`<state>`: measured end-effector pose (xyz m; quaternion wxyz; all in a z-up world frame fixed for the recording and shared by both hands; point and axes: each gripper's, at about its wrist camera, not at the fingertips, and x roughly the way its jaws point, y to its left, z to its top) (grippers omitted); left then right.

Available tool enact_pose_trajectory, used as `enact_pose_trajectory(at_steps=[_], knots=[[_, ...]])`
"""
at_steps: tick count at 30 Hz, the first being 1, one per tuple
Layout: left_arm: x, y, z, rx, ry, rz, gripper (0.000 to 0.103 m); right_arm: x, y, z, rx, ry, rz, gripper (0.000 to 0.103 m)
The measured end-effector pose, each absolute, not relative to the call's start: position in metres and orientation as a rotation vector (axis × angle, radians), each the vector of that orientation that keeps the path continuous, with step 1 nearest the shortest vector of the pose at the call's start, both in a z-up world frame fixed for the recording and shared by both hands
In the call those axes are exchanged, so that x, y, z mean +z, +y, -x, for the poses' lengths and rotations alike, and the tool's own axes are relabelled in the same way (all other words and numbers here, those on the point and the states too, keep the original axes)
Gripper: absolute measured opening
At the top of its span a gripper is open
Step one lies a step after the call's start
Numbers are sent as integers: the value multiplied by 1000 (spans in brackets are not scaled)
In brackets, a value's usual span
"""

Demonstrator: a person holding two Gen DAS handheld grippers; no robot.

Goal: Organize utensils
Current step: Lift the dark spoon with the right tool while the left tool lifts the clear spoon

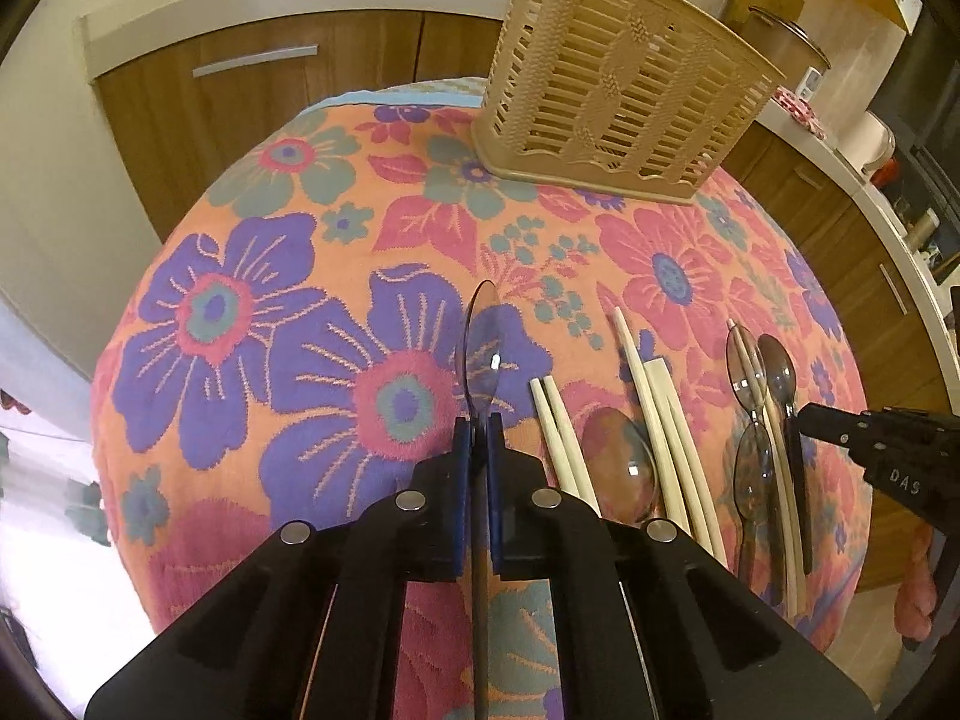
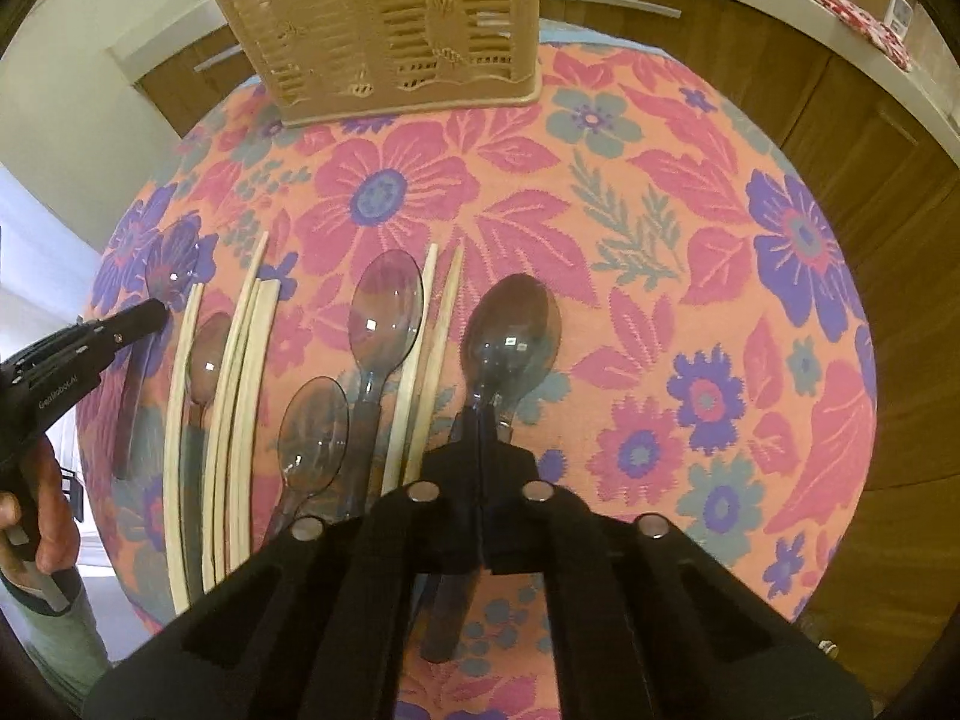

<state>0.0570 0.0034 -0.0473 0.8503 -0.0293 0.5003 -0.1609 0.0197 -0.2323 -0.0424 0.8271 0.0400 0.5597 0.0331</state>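
- The left claw (image 1: 478,420) grips a clear plastic spoon (image 1: 482,348) at the neck, blue pads pinched on it, bowl pointing forward and turned on edge, handle running back between the fingers.
- The right claw (image 2: 483,414) is likewise clamped on the neck of a smoky plastic spoon (image 2: 511,333), bowl ahead of the tips, handle trailing under the claw.
- Both spoons have their long axes pointing roughly at the beige slatted cutlery basket (image 1: 624,84), which stands upright at the far edge of the worktop, well apart from both claws; it lies ahead and to the right of the left claw, ahead and to the left of the right one.
- Neither arm looks clearly nearer (the fisheye makes this hard to judge).
- Between the claws, on the floral tablecloth (image 2: 660,192), lie three more clear spoons (image 2: 387,306) and cream chopsticks (image 2: 240,360), all roughly parallel, tips toward the basket.
- Count: five spoons in all, two held; about seven or eight chopsticks (overlaps blur the tally).
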Motion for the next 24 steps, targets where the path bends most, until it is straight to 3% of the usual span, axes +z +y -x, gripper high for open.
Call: enact_pose_trajectory(at_steps=[9,13,24], knots=[[-47,15,-56,-336,1048,79,2,-36,-256,-11,106,1140,-202,1],[-49,17,-56,-342,1046,78,3,-46,-264,-7,117,1170,-243,13],[-49,16,-53,-352,1028,63,4,-52,-244,-10,135,1204,-222,13]])
